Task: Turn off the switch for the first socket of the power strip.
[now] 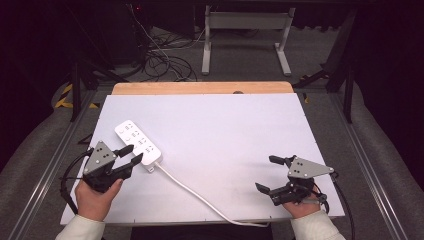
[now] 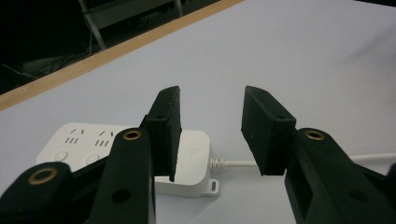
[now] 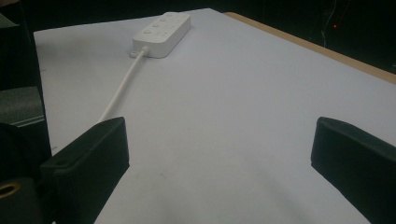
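Observation:
A white power strip (image 1: 138, 142) (image 2: 79, 140) (image 3: 163, 30) lies flat on the left part of the white tabletop (image 1: 225, 125). Its white cable (image 1: 200, 197) (image 2: 238, 163) (image 3: 121, 88) runs from the near end to the table's front edge. My left gripper (image 1: 135, 153) (image 2: 212, 126) hovers at the strip's cable end, open, jaws moderately apart with nothing between the pads. My right gripper (image 1: 265, 173) (image 3: 219, 149) rests near the front right of the table, wide open, pointing left toward the strip, with bare table between its jaws.
A wooden strip (image 1: 200, 88) borders the table's far edge. Beyond it on the floor stand a white metal frame (image 1: 245, 35) and a tangle of cables (image 1: 160, 60). Metal rails (image 1: 50, 165) run along both sides of the table.

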The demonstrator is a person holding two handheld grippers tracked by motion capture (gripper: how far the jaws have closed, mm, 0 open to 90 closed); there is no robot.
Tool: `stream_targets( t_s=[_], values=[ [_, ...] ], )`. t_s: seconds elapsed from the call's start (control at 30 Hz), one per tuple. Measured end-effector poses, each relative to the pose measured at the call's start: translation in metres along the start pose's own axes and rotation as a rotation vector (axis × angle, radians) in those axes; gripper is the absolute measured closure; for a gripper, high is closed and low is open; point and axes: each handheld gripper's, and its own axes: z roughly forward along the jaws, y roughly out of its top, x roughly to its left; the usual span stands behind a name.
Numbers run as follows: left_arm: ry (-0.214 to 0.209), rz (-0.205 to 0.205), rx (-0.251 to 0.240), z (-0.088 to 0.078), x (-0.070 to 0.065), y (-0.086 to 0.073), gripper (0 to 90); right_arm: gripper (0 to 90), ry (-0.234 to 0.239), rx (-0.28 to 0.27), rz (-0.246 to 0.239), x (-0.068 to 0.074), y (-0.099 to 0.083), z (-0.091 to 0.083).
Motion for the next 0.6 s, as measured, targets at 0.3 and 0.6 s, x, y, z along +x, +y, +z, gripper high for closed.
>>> stream_targets(
  t_s=[0.3,0.6],
  values=[
    [-0.018,-0.015,0.003,0.0067,0.0053,0.0071,58.0,4.8,0.001,0.004,0.003,-0.0002,-0.0003,0.0004],
    [-0.022,-0.012,0.020,0.0101,0.0083,0.0090,61.2,4.8,0.003,0.003,0.004,-0.0006,-0.0005,0.0003]
  ],
)
